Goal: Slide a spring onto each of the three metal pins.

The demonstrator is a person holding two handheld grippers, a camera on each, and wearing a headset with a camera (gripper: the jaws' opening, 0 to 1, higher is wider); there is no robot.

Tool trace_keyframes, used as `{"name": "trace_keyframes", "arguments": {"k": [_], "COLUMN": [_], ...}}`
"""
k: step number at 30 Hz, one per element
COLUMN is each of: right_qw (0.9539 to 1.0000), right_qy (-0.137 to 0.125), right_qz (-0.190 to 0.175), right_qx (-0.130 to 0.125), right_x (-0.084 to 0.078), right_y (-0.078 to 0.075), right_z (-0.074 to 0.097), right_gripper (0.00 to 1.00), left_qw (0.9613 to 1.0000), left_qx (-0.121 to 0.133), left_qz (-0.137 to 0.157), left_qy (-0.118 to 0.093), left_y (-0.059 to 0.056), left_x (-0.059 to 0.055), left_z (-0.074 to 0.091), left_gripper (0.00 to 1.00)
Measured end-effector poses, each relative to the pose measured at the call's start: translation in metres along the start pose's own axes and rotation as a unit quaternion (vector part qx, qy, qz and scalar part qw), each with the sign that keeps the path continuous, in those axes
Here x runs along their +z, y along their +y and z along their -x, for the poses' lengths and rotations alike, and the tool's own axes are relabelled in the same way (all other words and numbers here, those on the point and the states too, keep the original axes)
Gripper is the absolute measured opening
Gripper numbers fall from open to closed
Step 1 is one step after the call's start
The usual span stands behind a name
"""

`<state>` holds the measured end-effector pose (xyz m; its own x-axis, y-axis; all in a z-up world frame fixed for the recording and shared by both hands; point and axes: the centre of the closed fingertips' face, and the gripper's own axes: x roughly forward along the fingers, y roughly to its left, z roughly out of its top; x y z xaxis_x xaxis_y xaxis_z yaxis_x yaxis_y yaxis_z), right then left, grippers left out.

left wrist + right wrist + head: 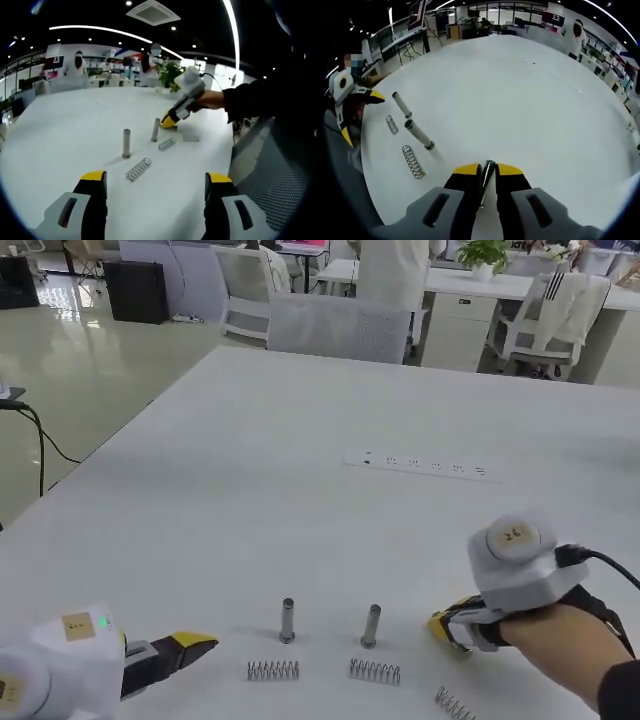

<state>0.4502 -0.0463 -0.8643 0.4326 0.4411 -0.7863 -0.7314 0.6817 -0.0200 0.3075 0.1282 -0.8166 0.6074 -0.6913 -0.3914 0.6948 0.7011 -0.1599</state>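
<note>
Three springs lie flat on the white table (300,460), running roughly 9-to-3. The left spring (273,670) is near the left gripper (195,644), at its 3 o'clock, and at 6 o'clock of the upright left pin (287,620). The right pin (371,625) also stands upright. The left gripper gapes wide and empty, and is the nearer one to that spring. The right gripper (488,167) pinches what looks like the third pin (486,180). Office desks and chairs lie beyond at 12.

Bright, even overhead light. Ceiling strip (233,35) flares at 1 o'clock in left gripper view. Faint shadows on white worktop (300,460). Fisheye edges warp, slightly soft.
</note>
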Motion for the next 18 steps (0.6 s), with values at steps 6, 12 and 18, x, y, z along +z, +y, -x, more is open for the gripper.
{"name": "trace_keyframes", "arguments": {"k": [6, 12, 18], "right_qw": [0.9999, 0.9999, 1.0000], "right_qy": [0.008, 0.010, 0.008], "right_qz": [0.014, 0.006, -0.005], "right_qx": [-0.006, -0.006, -0.001], "right_x": [0.000, -0.001, -0.005], "right_y": [0.002, 0.002, 0.003], "right_z": [0.000, 0.002, 0.010], "right_gripper": [0.07, 0.05, 0.05], "left_qw": [1.0000, 1.0000, 1.0000], "left_qx": [0.000, 0.001, 0.002], "left_qz": [0.000, 0.000, 0.000], "left_qy": [0.000, -0.002, -0.004], "left_y": [0.000, 0.000, 0.001], "left_x": [0.000, 0.000, 0.001], "left_z": [0.000, 0.000, 0.000], "left_gripper": [0.76, 0.75, 0.76]}}
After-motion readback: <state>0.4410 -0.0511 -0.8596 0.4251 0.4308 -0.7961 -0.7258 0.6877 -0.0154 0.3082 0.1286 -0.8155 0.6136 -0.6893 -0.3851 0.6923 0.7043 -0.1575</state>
